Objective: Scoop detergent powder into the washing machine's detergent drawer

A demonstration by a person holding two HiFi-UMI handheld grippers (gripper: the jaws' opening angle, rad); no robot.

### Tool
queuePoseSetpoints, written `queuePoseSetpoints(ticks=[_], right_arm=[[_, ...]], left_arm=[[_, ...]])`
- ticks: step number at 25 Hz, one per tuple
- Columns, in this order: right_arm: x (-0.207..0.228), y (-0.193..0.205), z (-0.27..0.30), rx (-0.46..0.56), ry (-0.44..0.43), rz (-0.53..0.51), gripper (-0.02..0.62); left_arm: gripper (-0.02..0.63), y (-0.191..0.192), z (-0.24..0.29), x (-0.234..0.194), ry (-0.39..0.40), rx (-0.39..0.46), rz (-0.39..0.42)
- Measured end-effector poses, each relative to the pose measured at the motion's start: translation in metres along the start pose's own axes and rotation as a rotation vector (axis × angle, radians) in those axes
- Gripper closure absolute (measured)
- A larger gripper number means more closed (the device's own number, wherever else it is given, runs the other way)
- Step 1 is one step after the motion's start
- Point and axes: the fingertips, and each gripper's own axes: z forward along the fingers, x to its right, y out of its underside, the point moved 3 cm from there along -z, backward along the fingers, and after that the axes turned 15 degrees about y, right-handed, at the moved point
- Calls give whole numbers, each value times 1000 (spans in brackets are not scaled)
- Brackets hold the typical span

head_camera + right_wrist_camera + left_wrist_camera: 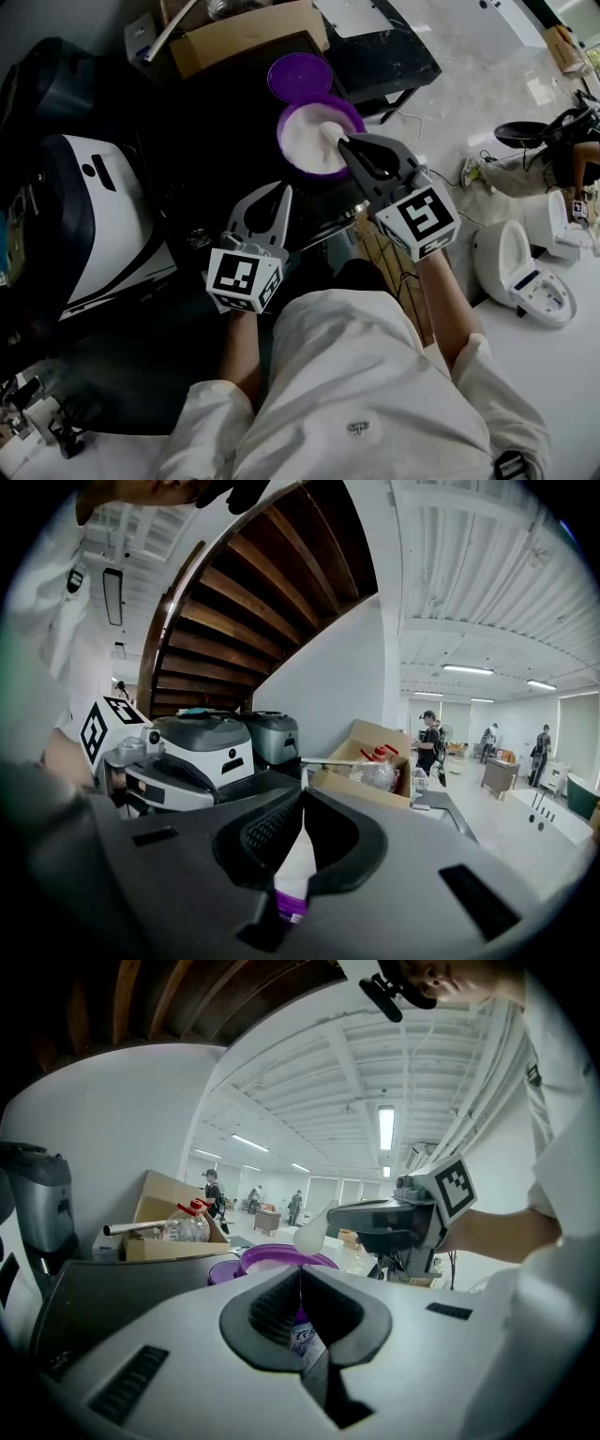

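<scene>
A purple tub (292, 120) of white detergent powder (314, 141) stands open on the dark tabletop, its purple lid (300, 75) lying just behind it. My right gripper (345, 143) hovers over the tub's near right rim, shut on a white scoop (313, 1231) whose bowl points at the powder. The scoop's handle (289, 866) runs between the right jaws. My left gripper (280, 191) is shut on nothing, a little short of the tub (279, 1260) on its near left. No detergent drawer is visible.
A cardboard box (246, 37) with a plastic bottle (186, 1225) sits behind the tub. A white and dark appliance (98, 220) stands at the left. White toilets (525, 272) rest on the floor at right, near a seated person (525, 169).
</scene>
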Motion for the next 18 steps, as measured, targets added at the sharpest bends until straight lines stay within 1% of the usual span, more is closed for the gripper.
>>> queuePoseSetpoints(ticks=[7,12,18], right_arm=[[-2,7,24,-58,-54,-30,583],[-2,11,36,-93,-64,-47,583],[-4,20,51,-154,-94,-96,584]], left_arm=[[586,4,5,-9,4,-10,-18],[586,7,8,-13,8,-24,-30],[586,8,10,-14,13,-30,-36]])
